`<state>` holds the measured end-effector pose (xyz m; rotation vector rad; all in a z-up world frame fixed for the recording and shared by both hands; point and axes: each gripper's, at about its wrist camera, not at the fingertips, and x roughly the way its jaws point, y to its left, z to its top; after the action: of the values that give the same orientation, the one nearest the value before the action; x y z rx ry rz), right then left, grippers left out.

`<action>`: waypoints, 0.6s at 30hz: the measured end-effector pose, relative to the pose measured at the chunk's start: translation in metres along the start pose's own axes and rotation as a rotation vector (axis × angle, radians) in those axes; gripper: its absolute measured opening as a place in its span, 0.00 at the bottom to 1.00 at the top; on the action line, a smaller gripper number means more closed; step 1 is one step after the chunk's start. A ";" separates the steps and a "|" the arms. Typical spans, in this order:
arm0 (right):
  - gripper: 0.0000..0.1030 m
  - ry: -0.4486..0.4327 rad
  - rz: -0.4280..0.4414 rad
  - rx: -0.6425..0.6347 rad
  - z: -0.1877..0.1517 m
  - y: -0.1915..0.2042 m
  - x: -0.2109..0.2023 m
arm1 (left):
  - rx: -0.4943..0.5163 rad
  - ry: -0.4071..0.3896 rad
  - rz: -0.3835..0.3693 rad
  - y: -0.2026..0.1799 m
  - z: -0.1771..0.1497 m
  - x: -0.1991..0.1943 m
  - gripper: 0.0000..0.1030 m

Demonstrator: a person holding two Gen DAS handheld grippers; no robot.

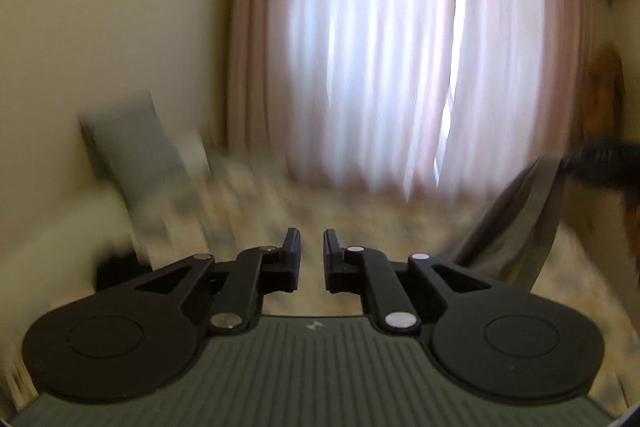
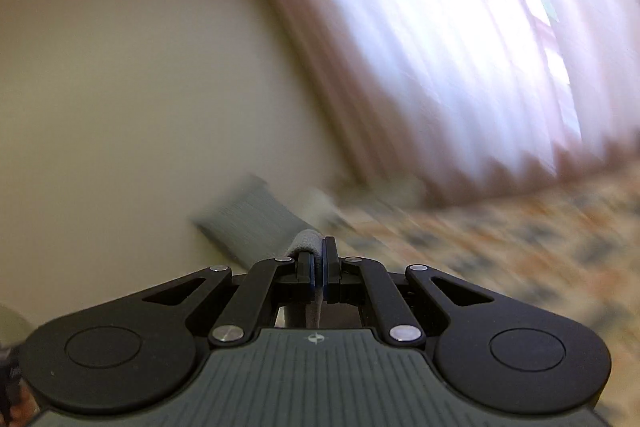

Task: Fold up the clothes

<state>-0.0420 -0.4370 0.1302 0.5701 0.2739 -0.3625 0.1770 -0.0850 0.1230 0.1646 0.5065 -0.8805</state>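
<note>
**Garment lifted, fold not begun**

Above the bed [image 1: 360, 211], a grey garment [image 1: 516, 223] hangs, apparently unfolded. The right gripper [image 2: 316, 259] pinches its edge; the left gripper [image 1: 312, 255] stands slightly apart, empty. Folding remains.

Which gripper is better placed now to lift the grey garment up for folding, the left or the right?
The right gripper: its jaws are shut on a fold of the grey garment, which hangs from it above the patterned bed. The left gripper has a gap between its jaws, with nothing in it.
</note>
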 end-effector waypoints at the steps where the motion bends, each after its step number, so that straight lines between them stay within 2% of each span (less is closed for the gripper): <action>1: 0.03 0.045 -0.081 0.043 -0.018 -0.034 0.005 | -0.010 0.073 -0.023 -0.003 -0.026 0.021 0.08; 4: 0.04 0.197 -0.321 0.218 -0.072 -0.146 0.025 | -0.072 0.311 -0.069 -0.022 -0.111 0.083 0.08; 5: 0.06 0.241 -0.413 0.267 -0.091 -0.185 0.030 | -0.093 0.380 -0.078 -0.028 -0.138 0.101 0.08; 6: 0.13 0.281 -0.525 0.302 -0.111 -0.223 0.032 | -0.110 0.440 -0.083 -0.036 -0.161 0.114 0.08; 7: 0.24 0.317 -0.627 0.334 -0.129 -0.256 0.032 | -0.116 0.482 -0.082 -0.044 -0.182 0.122 0.08; 8: 0.26 0.338 -0.695 0.361 -0.144 -0.277 0.026 | -0.114 0.517 -0.080 -0.049 -0.203 0.128 0.08; 10: 0.27 0.344 -0.776 0.419 -0.169 -0.309 0.002 | -0.096 0.566 -0.064 -0.065 -0.234 0.141 0.11; 11: 0.33 0.343 -0.790 0.452 -0.182 -0.322 -0.012 | -0.086 0.582 -0.051 -0.072 -0.244 0.147 0.12; 13: 0.39 0.325 -0.723 0.515 -0.213 -0.331 -0.046 | -0.071 0.613 -0.023 -0.086 -0.259 0.155 0.14; 18: 0.41 0.372 -0.454 0.689 -0.326 -0.343 -0.078 | -0.043 0.658 0.027 -0.112 -0.315 0.147 0.15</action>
<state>-0.3006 -0.4996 -0.2687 1.2645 0.6505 -0.8039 0.0559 -0.1508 -0.2156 0.4265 1.1319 -0.7782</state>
